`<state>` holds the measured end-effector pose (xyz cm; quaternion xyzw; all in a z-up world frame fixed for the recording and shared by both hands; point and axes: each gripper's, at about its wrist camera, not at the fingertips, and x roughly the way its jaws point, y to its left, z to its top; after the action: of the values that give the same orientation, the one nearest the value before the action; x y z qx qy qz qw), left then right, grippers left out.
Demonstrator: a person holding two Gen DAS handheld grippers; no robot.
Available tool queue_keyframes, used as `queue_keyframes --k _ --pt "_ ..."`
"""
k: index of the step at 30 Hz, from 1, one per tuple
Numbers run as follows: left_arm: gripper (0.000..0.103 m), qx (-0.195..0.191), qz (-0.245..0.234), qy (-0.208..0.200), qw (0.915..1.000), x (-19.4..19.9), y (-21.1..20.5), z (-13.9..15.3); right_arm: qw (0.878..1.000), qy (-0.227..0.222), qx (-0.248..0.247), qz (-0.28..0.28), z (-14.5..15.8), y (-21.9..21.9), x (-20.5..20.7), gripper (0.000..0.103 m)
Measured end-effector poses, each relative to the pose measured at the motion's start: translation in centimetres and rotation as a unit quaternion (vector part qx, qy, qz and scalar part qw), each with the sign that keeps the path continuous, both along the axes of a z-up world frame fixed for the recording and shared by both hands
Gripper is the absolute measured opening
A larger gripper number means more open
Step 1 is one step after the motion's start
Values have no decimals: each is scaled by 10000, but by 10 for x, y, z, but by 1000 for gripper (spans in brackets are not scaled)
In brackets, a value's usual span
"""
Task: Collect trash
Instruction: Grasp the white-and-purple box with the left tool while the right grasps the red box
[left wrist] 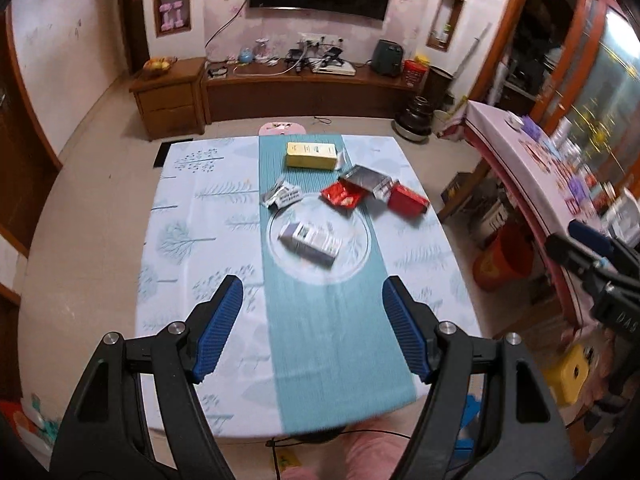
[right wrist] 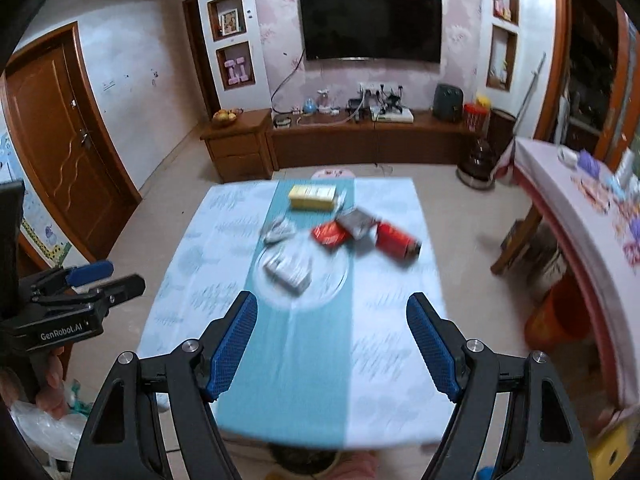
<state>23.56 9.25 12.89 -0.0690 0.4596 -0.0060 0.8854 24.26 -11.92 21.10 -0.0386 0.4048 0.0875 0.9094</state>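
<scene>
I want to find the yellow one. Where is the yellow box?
In both views the yellow box lies at the far end of the table, on the teal runner, beyond the red packs and near the pink stool.

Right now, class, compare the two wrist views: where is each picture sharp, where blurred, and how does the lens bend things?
Left wrist view: the claw is crisp, the boxes slightly soft, the right edge smeared. Right wrist view: the claw is crisp, but the boxes and cloth are heavily smeared. Both: fisheye bows doors and walls; dark corners.
</scene>
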Motion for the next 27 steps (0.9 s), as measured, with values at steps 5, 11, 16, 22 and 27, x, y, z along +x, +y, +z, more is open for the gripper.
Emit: queue_keyframes --k 5,11,16,22,27 --pt "70 -340 619 441 9965 92 -16 -44 9990 154 -192 378 -7 -40 123 79" --pt "70 -584 1300 971 9850 176 -26 -138 9920 871 -414 819 -87 -78 262 79" --pt "70 -702 1826 1485 9694 212 -20 -217 9813 1430 -630 1120 -187 -89 326 75" --pt "70 -814 2391 1939 9479 222 -9 -277 9669 2056 -697 1341 -279 -86 357 71" --pt "70 -862 2631 2188 9357 220 -4 -299 9544 2344 -813 1661 -317 -76 360 63"
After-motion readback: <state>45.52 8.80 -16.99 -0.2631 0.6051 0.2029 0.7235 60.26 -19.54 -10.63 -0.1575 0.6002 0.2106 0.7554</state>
